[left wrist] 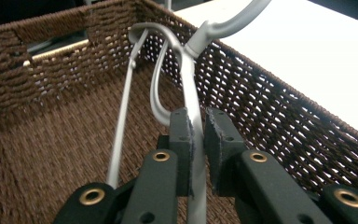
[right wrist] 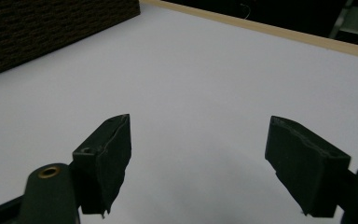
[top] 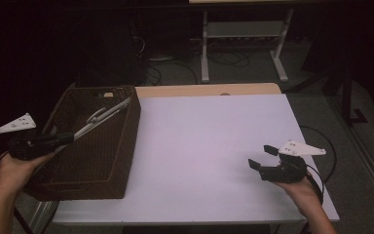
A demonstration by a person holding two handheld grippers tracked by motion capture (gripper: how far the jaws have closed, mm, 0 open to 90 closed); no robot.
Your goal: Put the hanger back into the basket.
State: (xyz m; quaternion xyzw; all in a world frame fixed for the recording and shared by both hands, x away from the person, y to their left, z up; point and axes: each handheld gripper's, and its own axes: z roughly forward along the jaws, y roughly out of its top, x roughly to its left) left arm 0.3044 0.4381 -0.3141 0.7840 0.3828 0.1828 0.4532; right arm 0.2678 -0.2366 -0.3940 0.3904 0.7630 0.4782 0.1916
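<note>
While clamped — left hand-held gripper [left wrist: 196, 140] grips tongs [left wrist: 186, 88].

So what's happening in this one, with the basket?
A person works at a white table with a gripper in each hand. The left gripper is shut on the bar of a grey clothes hanger, held inside a brown woven basket at the table's left side; the hanger's hook pokes over the basket's rim. The right gripper is open and holds nothing, above the bare tabletop on the right.

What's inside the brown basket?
A grey clothes hanger pokes into the brown basket, pinched by the left gripper. The bottom looks bare; the gripper hides a bit.
</note>
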